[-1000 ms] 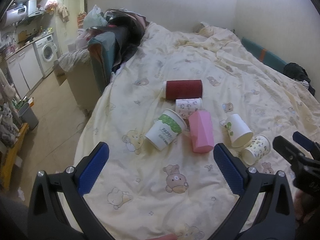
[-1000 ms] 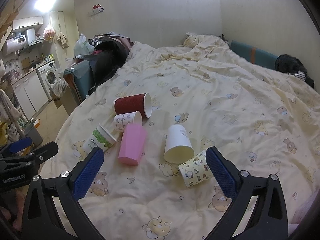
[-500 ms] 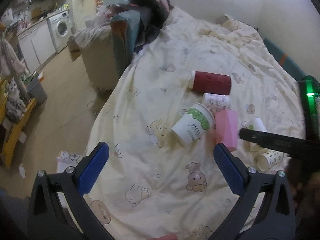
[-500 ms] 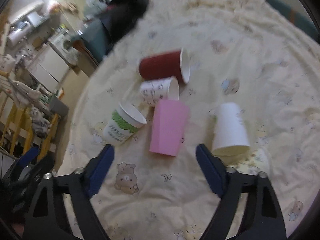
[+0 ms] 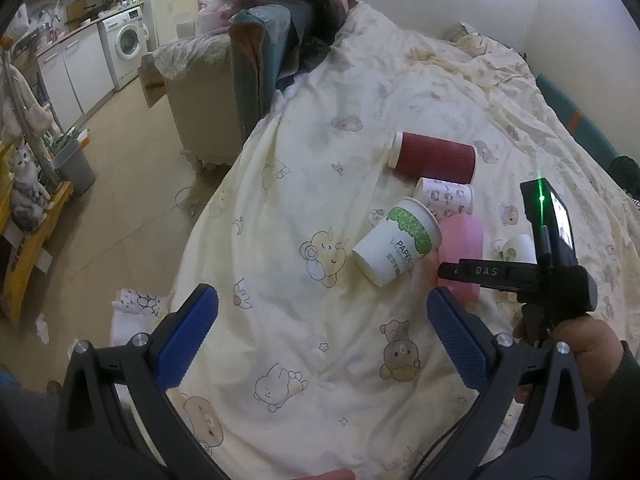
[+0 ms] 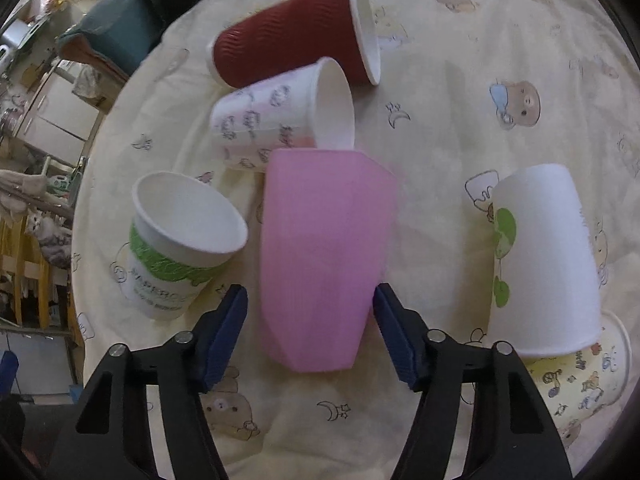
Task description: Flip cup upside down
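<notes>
The right gripper [image 6: 310, 330], jaws open, straddles the pink cup [image 6: 324, 256] lying near the bed's [image 5: 280, 320] left edge, apparently for gripping; the left gripper [image 5: 320, 336] waits open.

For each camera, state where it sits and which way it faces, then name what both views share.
Left wrist: on the left hand-held gripper, held back over the bed edge, facing across the bear-print quilt; its open blue fingers, the right hand and its tool show.
Right wrist: on the right hand-held gripper, low and close, open fingers flanking the pink faceted plastic cup.
Shared: pink cup, dark red ribbed paper cup.
</notes>
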